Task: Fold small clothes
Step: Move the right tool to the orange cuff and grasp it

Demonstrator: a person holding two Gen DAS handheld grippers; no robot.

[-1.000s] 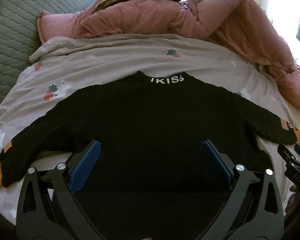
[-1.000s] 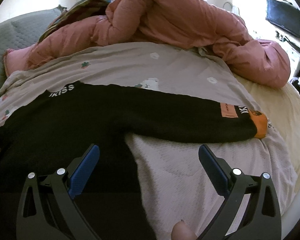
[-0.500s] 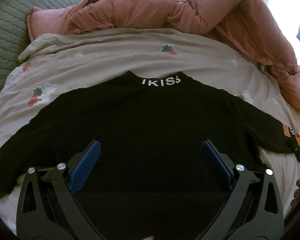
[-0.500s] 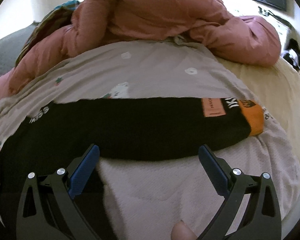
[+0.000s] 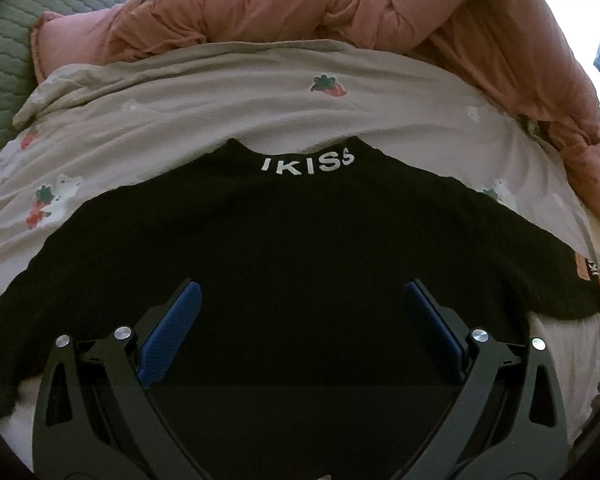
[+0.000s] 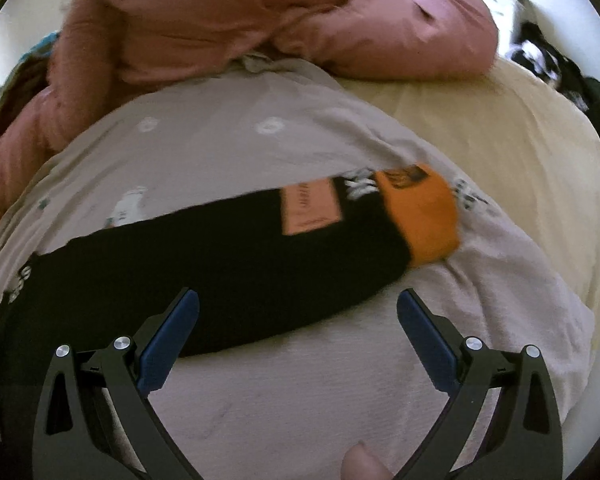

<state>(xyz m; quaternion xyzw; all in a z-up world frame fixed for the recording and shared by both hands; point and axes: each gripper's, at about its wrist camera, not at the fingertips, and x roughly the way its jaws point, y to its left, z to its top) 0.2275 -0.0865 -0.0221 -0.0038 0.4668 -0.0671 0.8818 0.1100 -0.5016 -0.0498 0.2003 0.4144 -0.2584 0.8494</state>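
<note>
Since a second ago, the right gripper (image 6: pixel 298 326) is being swung out along the black sweater's (image 5: pixel 300 248) right sleeve (image 6: pixel 220 264) toward the orange cuff (image 6: pixel 420 216), jaws spread wide and empty. The sweater is being left flat, sleeves spread, on the grey strawberry-print blanket (image 5: pixel 220 92). The left gripper (image 5: pixel 300 320), equally wide and empty, is being held over the torso. If the pinch is being made too deep, blanket could be gathered with the sleeve; the pink duvet (image 5: pixel 300 4) is lying well behind.
</note>
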